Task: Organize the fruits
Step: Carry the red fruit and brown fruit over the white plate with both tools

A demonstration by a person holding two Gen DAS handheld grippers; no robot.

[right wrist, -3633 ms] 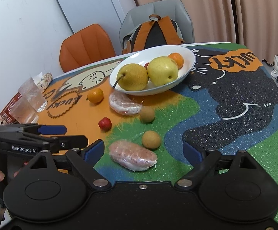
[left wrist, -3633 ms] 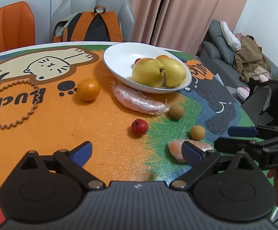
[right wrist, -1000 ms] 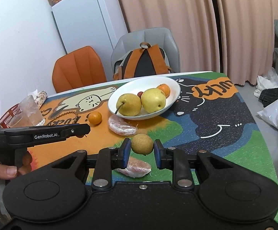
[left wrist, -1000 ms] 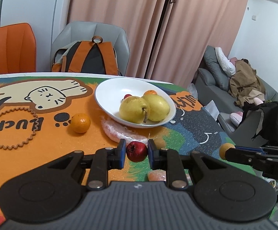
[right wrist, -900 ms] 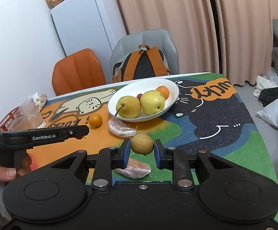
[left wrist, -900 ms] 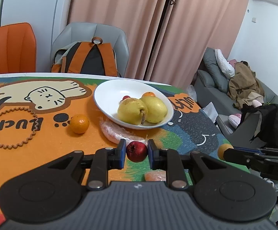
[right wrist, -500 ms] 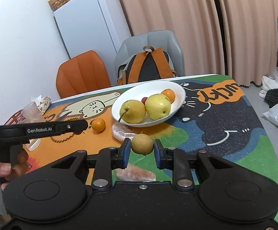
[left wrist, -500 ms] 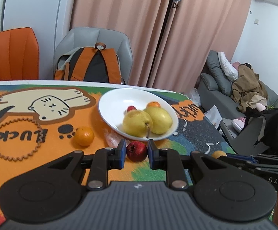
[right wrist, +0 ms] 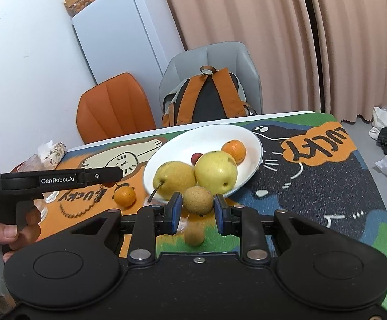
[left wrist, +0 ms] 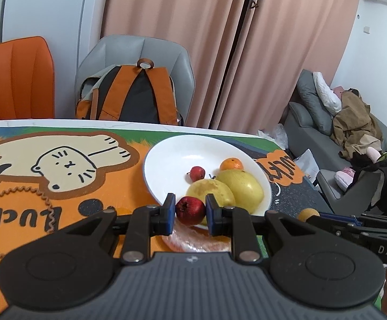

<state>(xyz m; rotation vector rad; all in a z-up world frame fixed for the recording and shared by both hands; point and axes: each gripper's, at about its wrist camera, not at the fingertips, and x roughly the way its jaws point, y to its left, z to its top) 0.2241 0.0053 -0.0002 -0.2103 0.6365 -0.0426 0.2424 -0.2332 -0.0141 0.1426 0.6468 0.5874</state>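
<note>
Beside the white bowl (left wrist: 166,160), left gripper (left wrist: 190,210) grips a round red fruit (left wrist: 190,210).

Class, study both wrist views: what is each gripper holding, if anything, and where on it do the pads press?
Left gripper: a small red fruit, pinched across its two sides. Right gripper: a small round brown fruit, likewise pinched across its sides.

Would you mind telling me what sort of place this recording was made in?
Most likely a lived-in home, a dining corner opening onto a living room: a white fridge by the wall, chairs at a table with a cartoon cat cover, and a grey sofa piled with clothes.
</note>
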